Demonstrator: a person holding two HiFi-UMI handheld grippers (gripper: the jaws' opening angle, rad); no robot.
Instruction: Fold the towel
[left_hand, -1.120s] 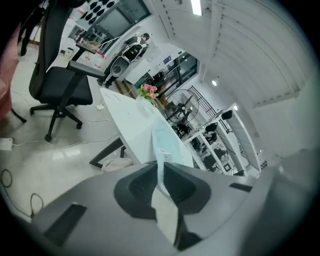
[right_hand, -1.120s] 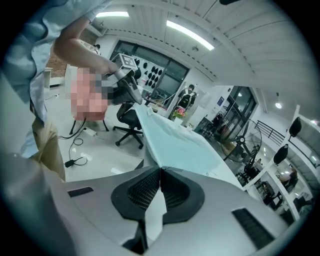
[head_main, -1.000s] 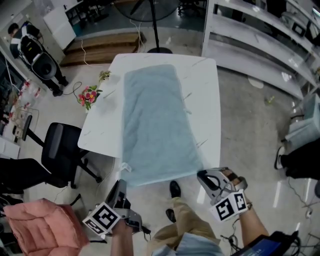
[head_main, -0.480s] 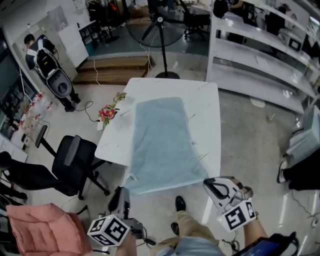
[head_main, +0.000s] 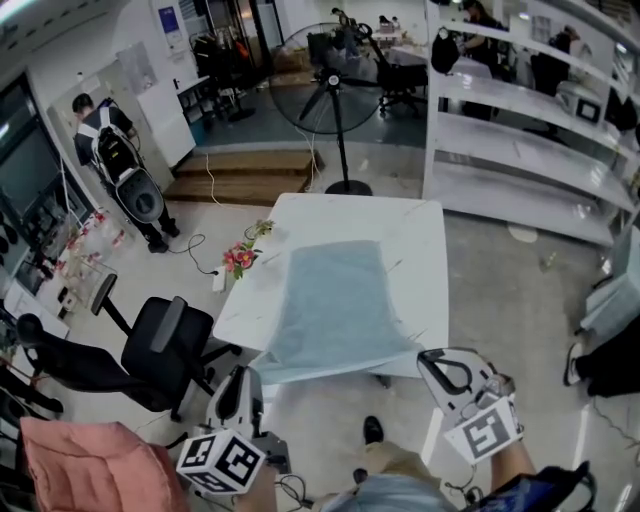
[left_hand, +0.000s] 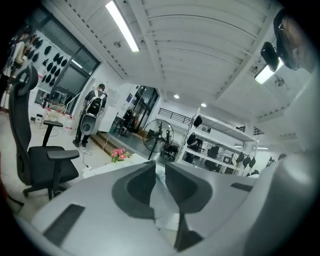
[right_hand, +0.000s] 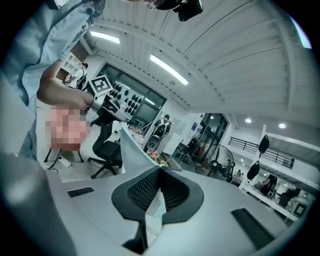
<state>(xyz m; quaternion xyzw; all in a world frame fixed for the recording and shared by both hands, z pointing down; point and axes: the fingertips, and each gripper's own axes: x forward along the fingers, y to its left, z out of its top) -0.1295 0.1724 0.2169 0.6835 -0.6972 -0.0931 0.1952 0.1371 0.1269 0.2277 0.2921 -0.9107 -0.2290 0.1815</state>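
Observation:
A pale blue towel (head_main: 335, 305) lies lengthwise on the white table (head_main: 420, 250). Its near edge is lifted off the table's front and stretched between my two grippers. My left gripper (head_main: 240, 375) is shut on the near left corner; in the left gripper view the cloth (left_hand: 164, 207) sits between the narrowly parted pads of that gripper (left_hand: 160, 166). My right gripper (head_main: 430, 357) is shut on the near right corner. In the right gripper view the towel's edge (right_hand: 131, 149) runs from its jaws (right_hand: 160, 171) up toward the left gripper (right_hand: 102, 107). Both grippers point nearly level.
A black office chair (head_main: 160, 345) stands left of the table, with a pink cushioned seat (head_main: 80, 465) nearer me. Pink flowers (head_main: 240, 258) sit at the table's left edge. A standing fan (head_main: 335, 95) is behind the table, white shelving (head_main: 530, 130) to the right, a person (head_main: 110, 150) far left.
Both grippers have risen, carrying the towel's near edge up with them. The head view has tipped up, so more of the room behind the table shows.

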